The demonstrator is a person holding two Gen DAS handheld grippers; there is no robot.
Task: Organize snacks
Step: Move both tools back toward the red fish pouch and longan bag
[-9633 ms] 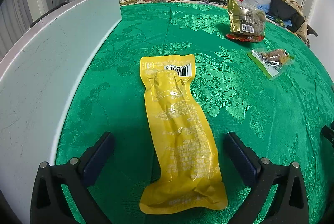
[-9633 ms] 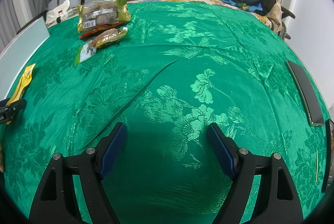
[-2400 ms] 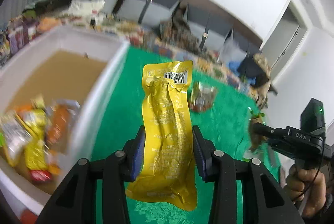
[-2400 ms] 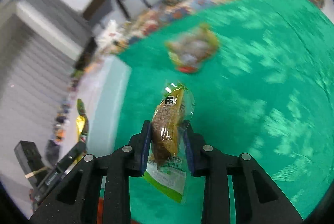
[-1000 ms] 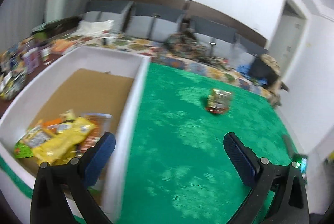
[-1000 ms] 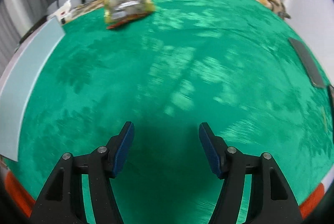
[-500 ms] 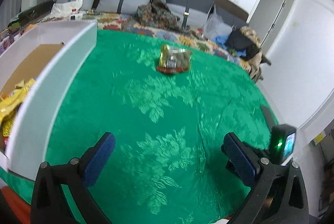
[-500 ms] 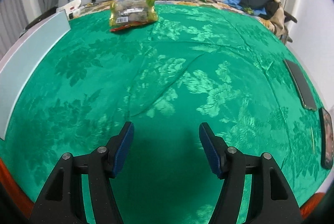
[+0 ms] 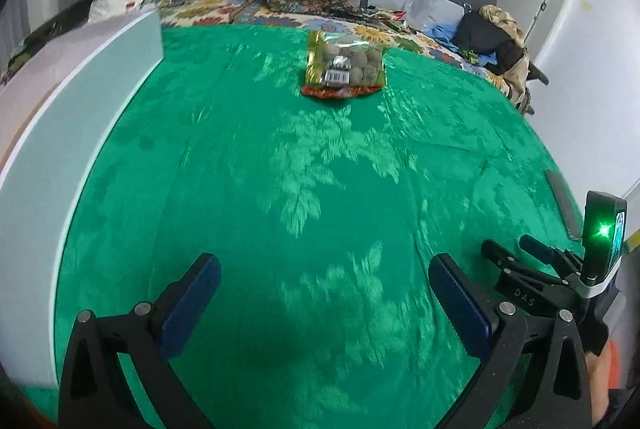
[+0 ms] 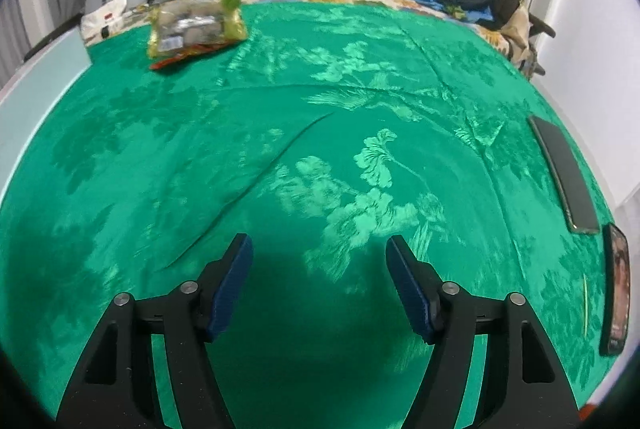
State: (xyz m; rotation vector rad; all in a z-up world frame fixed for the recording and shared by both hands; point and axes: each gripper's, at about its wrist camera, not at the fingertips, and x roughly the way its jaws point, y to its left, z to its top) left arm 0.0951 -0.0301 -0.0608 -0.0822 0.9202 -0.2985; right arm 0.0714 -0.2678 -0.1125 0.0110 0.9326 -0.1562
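Note:
A clear green-edged bag of round brown snacks (image 9: 343,69) lies on a red packet at the far side of the green cloth, far ahead of both grippers; the same bag (image 10: 196,23) shows at the upper left of the right wrist view. My left gripper (image 9: 324,269) hangs open over bare cloth, nothing between its blue pads. My right gripper (image 10: 318,249) also holds nothing and its jaws are opening. The right gripper's black body (image 9: 552,281) with a green light appears at the lower right of the left wrist view.
The white wall of the snack box (image 9: 72,133) runs along the left edge of the cloth. Two dark phones (image 10: 564,173) lie at the cloth's right edge. Beyond the cloth are grey cushions, patterned fabric and a black bag.
The left gripper swung right, away from the box, and sank toward the cloth; the snack bag now sits nearer its centre line. The right gripper shifted right and its jaws stand slightly wider.

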